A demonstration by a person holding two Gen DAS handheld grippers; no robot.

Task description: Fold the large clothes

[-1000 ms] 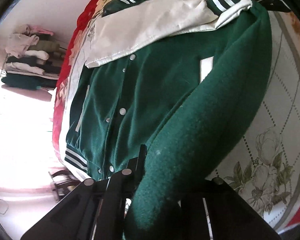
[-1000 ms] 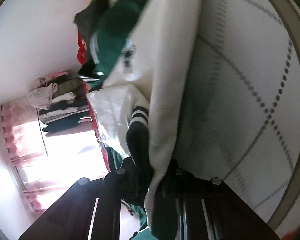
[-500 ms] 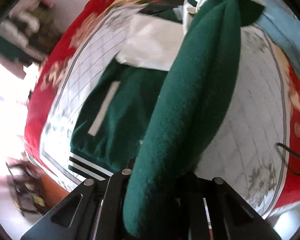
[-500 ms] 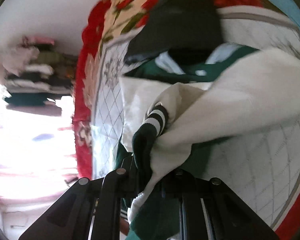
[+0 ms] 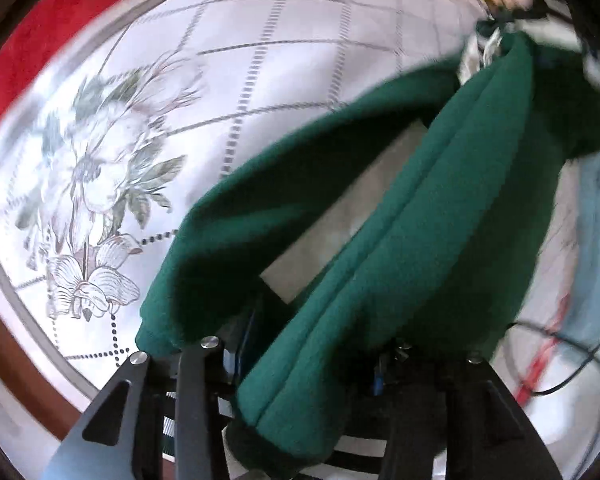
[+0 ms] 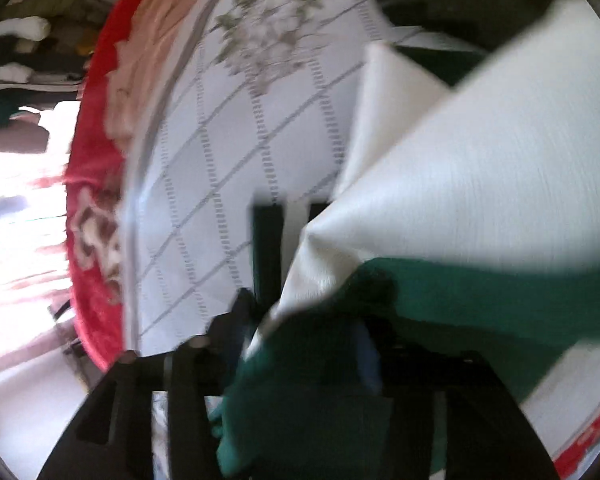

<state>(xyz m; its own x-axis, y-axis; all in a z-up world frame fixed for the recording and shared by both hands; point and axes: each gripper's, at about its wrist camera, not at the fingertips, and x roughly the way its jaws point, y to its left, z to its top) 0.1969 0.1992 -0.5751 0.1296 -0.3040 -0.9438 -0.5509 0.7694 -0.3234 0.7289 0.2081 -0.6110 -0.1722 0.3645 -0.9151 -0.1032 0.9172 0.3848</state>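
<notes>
A dark green jacket [image 5: 420,220] with white sleeves hangs in a long fold over the quilted bedspread [image 5: 260,60]. In the left wrist view its near end lies between the fingers of my left gripper [image 5: 340,352]. Those jaws are opening, and a gap shows beside the left finger. In the blurred right wrist view a white sleeve [image 6: 480,160] and green cloth [image 6: 460,300] lie across my right gripper [image 6: 332,348]. Its jaws are opening too, with the cloth loose between them. A striped knit band [image 6: 276,240] hangs just past the fingers.
The white bedspread [image 6: 220,160] carries a flower print and a red border [image 6: 96,200]. Beyond the bed's edge stands a rack of clothes [image 6: 20,40] beside a bright window. A black cable [image 5: 572,360] loops at the lower right of the left wrist view.
Both grippers swung across the bed with the jacket and now look down on the bedspread. Their jaws, which were clamped on the cloth, stand wider apart.
</notes>
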